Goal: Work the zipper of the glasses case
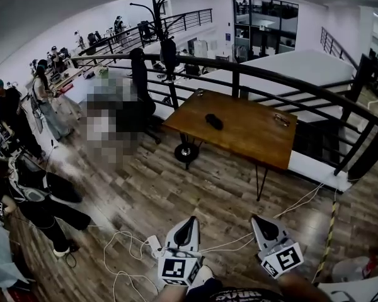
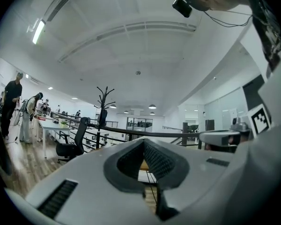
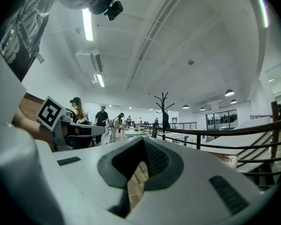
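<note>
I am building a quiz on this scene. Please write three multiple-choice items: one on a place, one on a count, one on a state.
1. Where does the dark glasses case lie?
A. on the floor
B. on the wooden table
C. between a gripper's jaws

2. How many grippers show in the head view?
A. one
B. two
C. three

3. How do the left gripper's jaws stand?
A. together, nothing between
B. wide apart
C. clamped on a cable

Answers:
1 B, the case rests on the tabletop, apart from both grippers.
2 B, the left gripper and the right gripper show at the lower edge.
3 A, the left gripper view shows its jaws met and empty.
</note>
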A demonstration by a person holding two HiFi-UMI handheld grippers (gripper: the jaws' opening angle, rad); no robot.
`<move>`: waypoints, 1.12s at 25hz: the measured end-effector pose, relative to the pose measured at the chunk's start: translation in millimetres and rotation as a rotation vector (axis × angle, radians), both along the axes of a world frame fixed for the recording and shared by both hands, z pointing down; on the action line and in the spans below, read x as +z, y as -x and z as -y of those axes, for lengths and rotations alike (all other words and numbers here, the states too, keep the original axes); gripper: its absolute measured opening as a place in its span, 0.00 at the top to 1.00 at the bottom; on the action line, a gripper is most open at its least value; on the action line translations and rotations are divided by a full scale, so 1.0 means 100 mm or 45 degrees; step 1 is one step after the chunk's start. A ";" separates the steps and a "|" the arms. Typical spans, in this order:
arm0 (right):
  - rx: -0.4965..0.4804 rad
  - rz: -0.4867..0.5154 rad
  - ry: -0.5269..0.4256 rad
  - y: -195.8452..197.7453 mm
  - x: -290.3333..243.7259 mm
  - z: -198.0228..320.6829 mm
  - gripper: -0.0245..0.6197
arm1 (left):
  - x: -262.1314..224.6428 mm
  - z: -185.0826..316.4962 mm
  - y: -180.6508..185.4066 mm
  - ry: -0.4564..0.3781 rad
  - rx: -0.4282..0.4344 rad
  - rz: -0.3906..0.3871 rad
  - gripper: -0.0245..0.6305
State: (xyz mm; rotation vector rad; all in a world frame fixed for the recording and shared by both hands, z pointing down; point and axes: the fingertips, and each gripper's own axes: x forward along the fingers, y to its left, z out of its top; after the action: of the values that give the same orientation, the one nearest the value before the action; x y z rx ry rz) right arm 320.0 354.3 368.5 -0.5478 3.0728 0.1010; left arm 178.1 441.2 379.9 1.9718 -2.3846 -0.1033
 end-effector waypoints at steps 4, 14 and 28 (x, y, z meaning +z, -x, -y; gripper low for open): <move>-0.019 0.004 0.022 0.46 -0.01 0.02 0.97 | 0.07 0.08 0.33 0.017 0.014 -0.042 0.95; -0.016 -0.028 -0.059 1.15 -0.06 0.10 0.97 | 0.03 0.26 0.98 -0.040 0.048 -0.057 0.95; 0.053 0.017 -0.013 1.52 0.00 1.10 0.97 | 0.09 1.12 1.43 0.011 0.064 -0.024 0.95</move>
State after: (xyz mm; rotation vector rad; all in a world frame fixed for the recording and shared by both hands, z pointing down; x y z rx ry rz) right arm 168.0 244.4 368.6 -0.6095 3.0468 0.1134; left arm 34.8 329.1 388.9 2.0158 -2.3184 -0.1089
